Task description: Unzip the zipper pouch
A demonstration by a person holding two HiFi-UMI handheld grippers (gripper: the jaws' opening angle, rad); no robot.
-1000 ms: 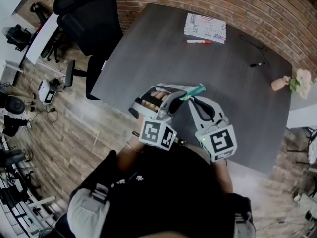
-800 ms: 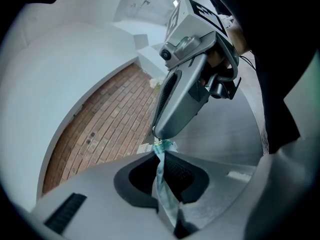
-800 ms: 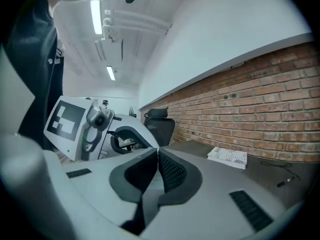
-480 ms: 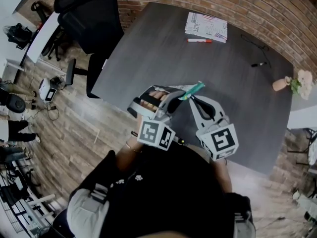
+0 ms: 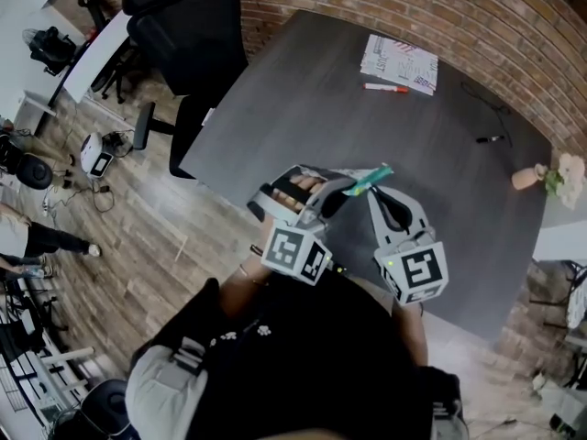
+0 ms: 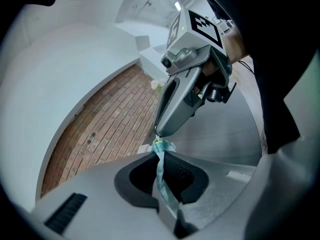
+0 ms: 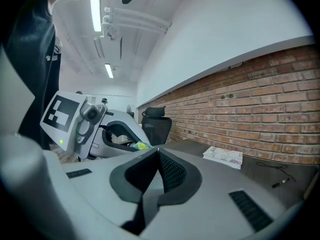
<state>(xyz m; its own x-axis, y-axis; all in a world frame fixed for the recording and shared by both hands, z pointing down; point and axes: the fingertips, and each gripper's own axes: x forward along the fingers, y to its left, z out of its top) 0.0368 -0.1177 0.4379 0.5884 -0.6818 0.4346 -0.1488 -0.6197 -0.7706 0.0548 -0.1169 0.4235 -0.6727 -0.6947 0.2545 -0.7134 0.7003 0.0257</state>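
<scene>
Both clamp my pouch over the tabletop's near edge: left hand-held gripper mid-body, right hand-held gripper at its tip.

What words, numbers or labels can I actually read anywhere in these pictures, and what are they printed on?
No text here can be read as words.
Booklet on the table: printed lines and coloured marks, too small and blurred to read.
Two marker cubes: black-and-white square patterns only, no letters or numbers.
Red pen: any print on it is too small to make out.
</scene>
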